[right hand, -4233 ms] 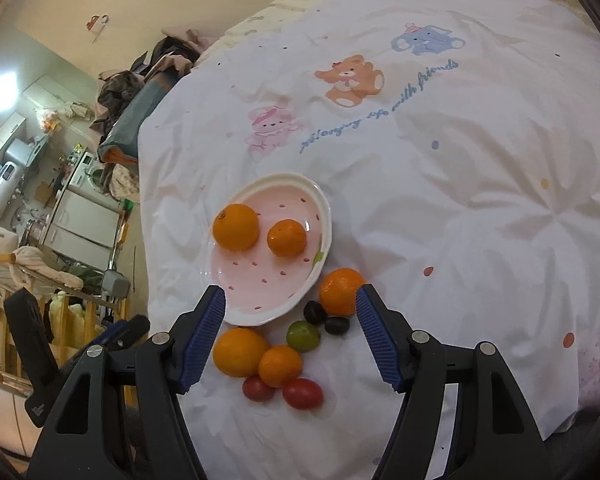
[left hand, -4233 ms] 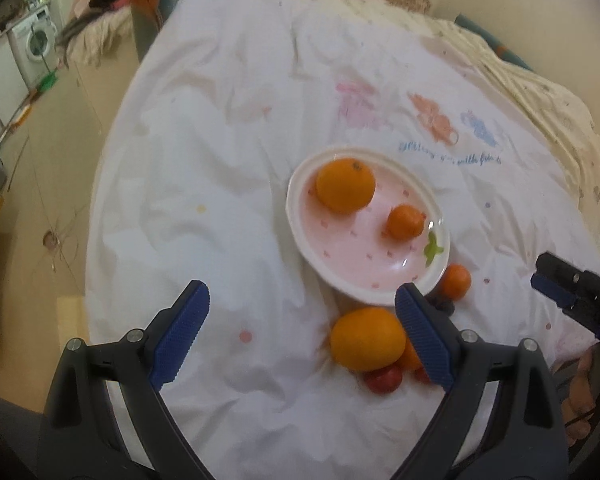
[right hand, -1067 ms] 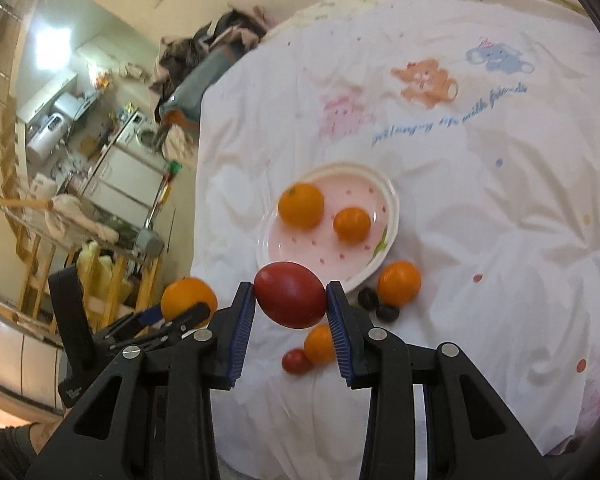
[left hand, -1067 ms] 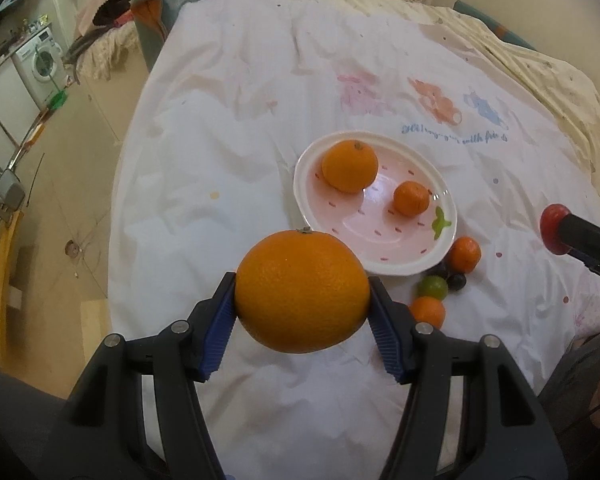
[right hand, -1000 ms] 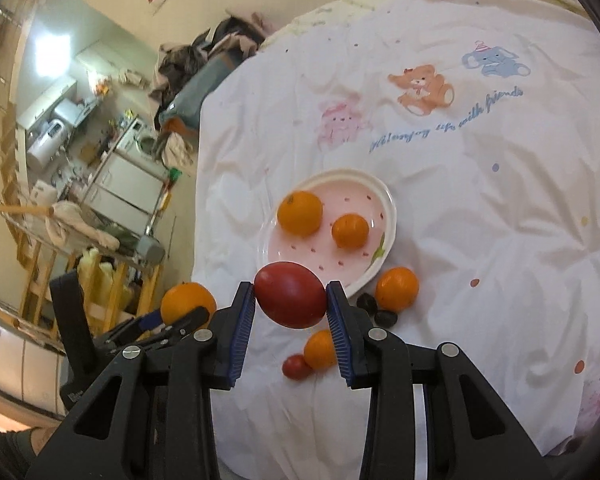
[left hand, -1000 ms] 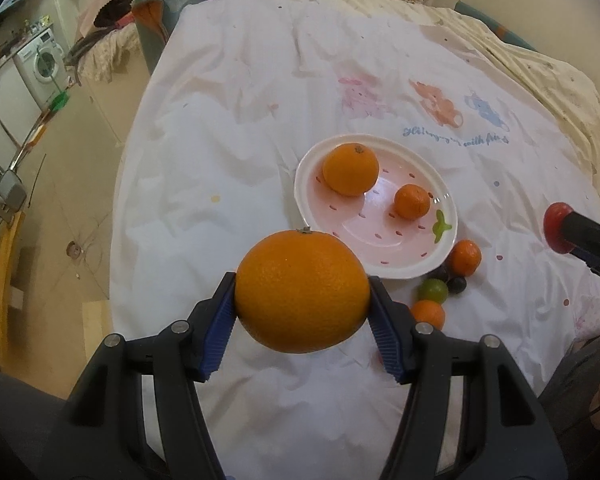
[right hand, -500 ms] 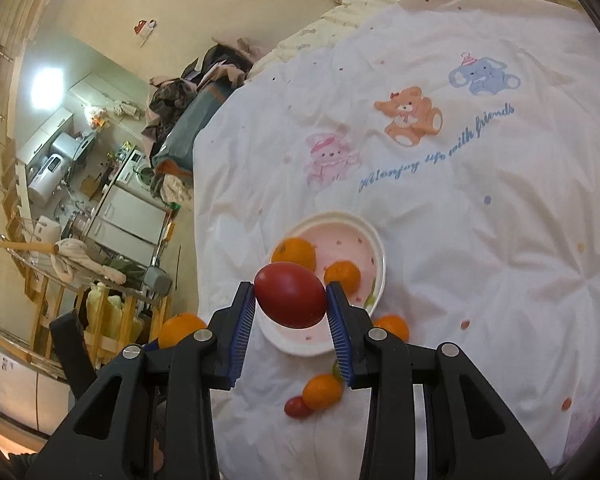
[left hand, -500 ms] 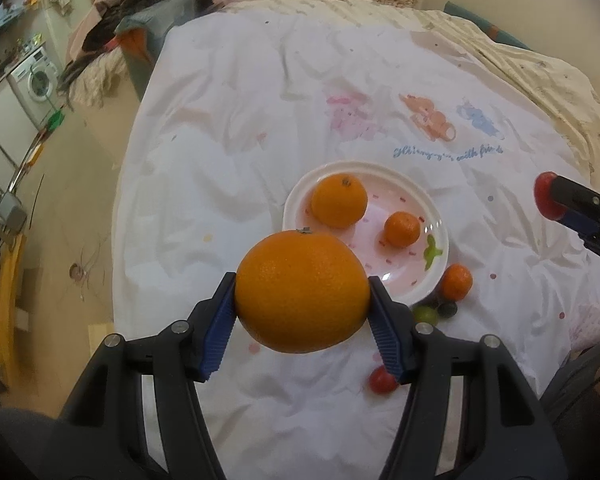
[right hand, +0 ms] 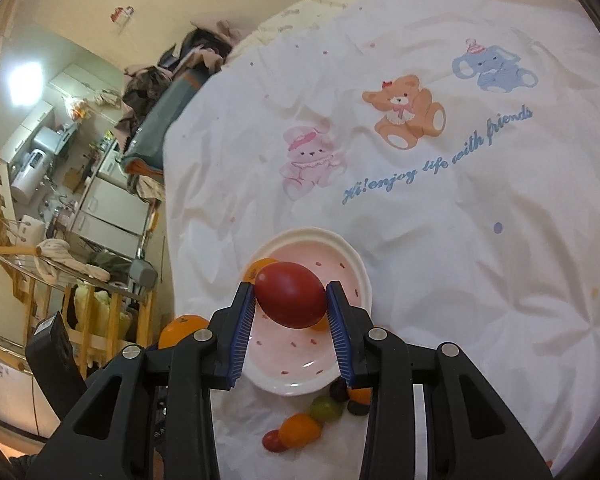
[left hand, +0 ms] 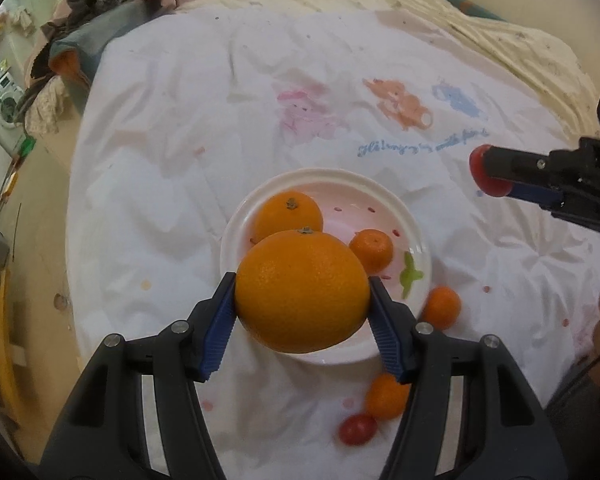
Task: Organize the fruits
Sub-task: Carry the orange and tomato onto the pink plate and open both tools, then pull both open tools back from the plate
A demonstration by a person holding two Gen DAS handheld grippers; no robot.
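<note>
My left gripper (left hand: 302, 312) is shut on a large orange (left hand: 302, 292), held above the near edge of the pink-and-white plate (left hand: 380, 200). An orange (left hand: 290, 212) and a small mandarin (left hand: 371, 250) lie on the plate. My right gripper (right hand: 291, 320) is shut on a red tomato (right hand: 291, 295), above the plate (right hand: 352, 256). In the left wrist view the right gripper (left hand: 490, 180) comes in from the right. Loose on the sheet lie mandarins (left hand: 440, 306) (left hand: 386, 396), a small red tomato (left hand: 356, 430), a green fruit (right hand: 326, 408) and dark fruits (right hand: 358, 408).
The fruit sits on a white bedsheet (right hand: 420, 184) printed with bears and blue lettering. The bed's left edge drops to the floor (left hand: 40, 200). A heap of clothes (left hand: 80, 32) lies at the far left corner. Shelves and appliances (right hand: 80, 208) stand beyond the bed.
Both grippers took fruit off the sheet, the left the large orange, the right the red tomato. Both have since moved forward until they hang over the plate.
</note>
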